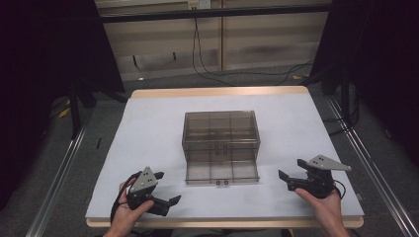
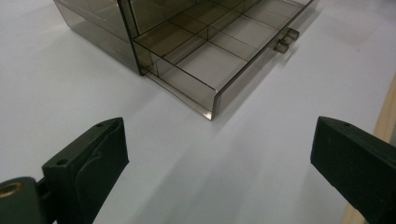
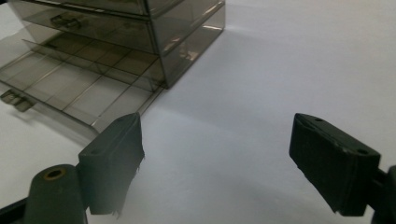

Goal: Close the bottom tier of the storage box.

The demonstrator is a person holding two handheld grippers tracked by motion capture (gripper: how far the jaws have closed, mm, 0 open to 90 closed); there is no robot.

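Observation:
A smoky see-through drawer cabinet (image 1: 221, 131) stands in the middle of the white table (image 1: 148, 128). Its bottom drawer (image 1: 222, 172) is pulled out toward me, with empty compartments and a small handle (image 1: 222, 182) at the front. My left gripper (image 1: 167, 187) rests near the front edge, left of the drawer, open and holding nothing. My right gripper (image 1: 290, 168) sits right of the drawer, open too. The left gripper view has the drawer (image 2: 210, 60) ahead of the spread gripper (image 2: 219, 154). The right gripper view has the drawer (image 3: 79, 88) ahead and left of the gripper (image 3: 217, 154).
The table's wooden edge (image 1: 222, 92) runs along the far side. Black frame posts (image 1: 74, 108) and floor rails (image 1: 59, 173) flank the table. Cables (image 1: 207, 69) lie on the floor behind it. White surface lies open on both sides of the cabinet.

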